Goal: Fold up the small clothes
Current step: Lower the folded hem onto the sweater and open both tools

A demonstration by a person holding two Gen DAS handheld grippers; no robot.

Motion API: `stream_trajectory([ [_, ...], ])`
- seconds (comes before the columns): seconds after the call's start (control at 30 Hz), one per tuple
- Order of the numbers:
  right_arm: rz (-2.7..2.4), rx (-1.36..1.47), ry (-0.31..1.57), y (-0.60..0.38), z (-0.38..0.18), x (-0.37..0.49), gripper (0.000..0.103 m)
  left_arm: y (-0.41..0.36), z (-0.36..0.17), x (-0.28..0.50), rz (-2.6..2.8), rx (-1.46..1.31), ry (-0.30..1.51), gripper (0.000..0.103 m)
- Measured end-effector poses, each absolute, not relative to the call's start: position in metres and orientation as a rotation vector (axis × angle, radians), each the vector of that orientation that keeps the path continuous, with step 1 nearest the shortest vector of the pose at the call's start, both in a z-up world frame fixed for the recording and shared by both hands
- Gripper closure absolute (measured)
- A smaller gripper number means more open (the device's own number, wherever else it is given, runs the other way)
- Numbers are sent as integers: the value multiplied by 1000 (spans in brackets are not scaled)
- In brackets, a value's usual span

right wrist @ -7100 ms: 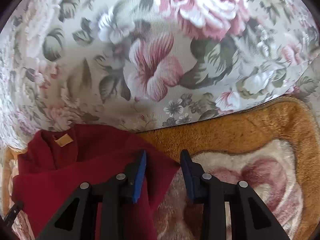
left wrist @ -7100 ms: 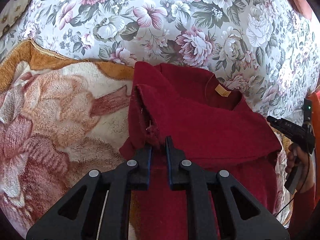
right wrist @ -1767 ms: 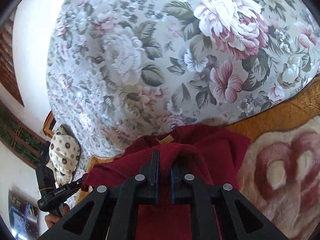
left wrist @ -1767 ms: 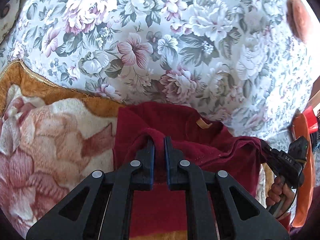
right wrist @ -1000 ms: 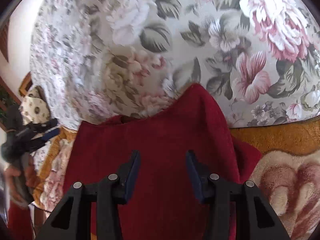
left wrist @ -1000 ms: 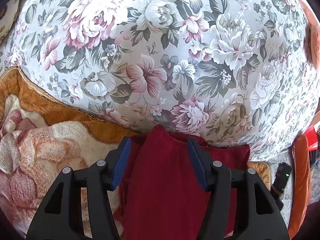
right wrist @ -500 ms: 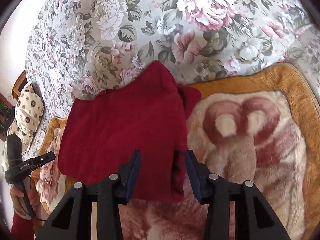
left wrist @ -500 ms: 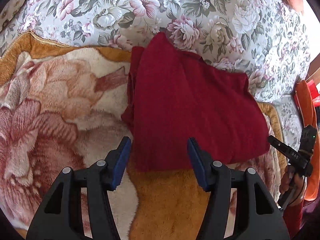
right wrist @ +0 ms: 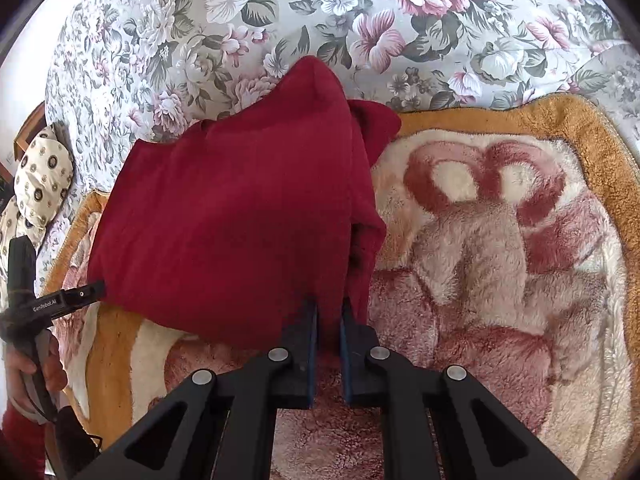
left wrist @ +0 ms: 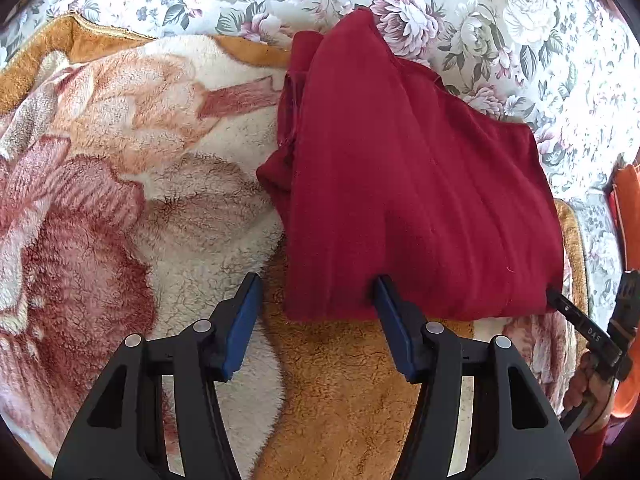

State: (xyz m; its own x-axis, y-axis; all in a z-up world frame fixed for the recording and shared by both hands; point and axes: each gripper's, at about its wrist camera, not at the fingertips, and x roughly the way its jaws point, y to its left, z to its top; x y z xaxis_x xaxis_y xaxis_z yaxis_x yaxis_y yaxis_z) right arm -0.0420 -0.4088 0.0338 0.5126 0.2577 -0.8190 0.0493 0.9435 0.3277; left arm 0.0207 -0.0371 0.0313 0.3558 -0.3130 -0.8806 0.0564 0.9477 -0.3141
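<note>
A dark red garment (left wrist: 420, 184) lies folded on a fluffy orange and pink blanket (left wrist: 120, 200); it also shows in the right wrist view (right wrist: 228, 220). My left gripper (left wrist: 316, 300) is open, its jaws straddling the garment's near left corner, the right finger (left wrist: 386, 296) pressed against the cloth edge. My right gripper (right wrist: 329, 312) is shut on the garment's near right corner. The right gripper's tip shows in the left wrist view (left wrist: 560, 300) at the garment's corner, and the left gripper's tip in the right wrist view (right wrist: 90, 290).
A floral sheet (left wrist: 480, 20) covers the bed beyond the blanket (right wrist: 500, 240). A patterned pillow (right wrist: 40, 184) lies at far left. An orange object (left wrist: 628, 216) stands at the right edge.
Both grippers pulled back toward me from the folded garment. My right gripper, open half a second ago, has shut on the near right corner. My left gripper stays open.
</note>
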Motion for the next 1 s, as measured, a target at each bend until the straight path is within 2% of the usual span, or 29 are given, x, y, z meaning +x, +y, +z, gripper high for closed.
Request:
stream_trajectory([
  [0.1,89,313,1014,-411,52,-49,95,-41,40,19,-225,-194,1169,45],
  [0.2,79,310,956,-411,76,-55,89,-39,55,15,-207,-147,1127,45],
  [0.27,92,320,932,-408,89,-52,77,-38,69,14,-189,-104,1083,45],
  [0.33,102,300,915,-400,98,-45,74,-40,80,16,-176,-57,1051,45],
  [0.5,132,283,883,-380,106,-8,74,-54,94,44,-176,-2,1013,45],
  [0.67,94,286,903,-378,90,45,74,-72,92,86,-196,0,1004,45],
  [0.8,48,312,908,-389,71,76,74,-80,73,128,-163,-26,1059,45],
  [0.93,5,349,990,-404,34,101,74,-76,39,163,-82,-22,1137,45],
  [1.0,10,339,981,-402,36,102,74,-68,29,167,-86,-71,1167,43],
])
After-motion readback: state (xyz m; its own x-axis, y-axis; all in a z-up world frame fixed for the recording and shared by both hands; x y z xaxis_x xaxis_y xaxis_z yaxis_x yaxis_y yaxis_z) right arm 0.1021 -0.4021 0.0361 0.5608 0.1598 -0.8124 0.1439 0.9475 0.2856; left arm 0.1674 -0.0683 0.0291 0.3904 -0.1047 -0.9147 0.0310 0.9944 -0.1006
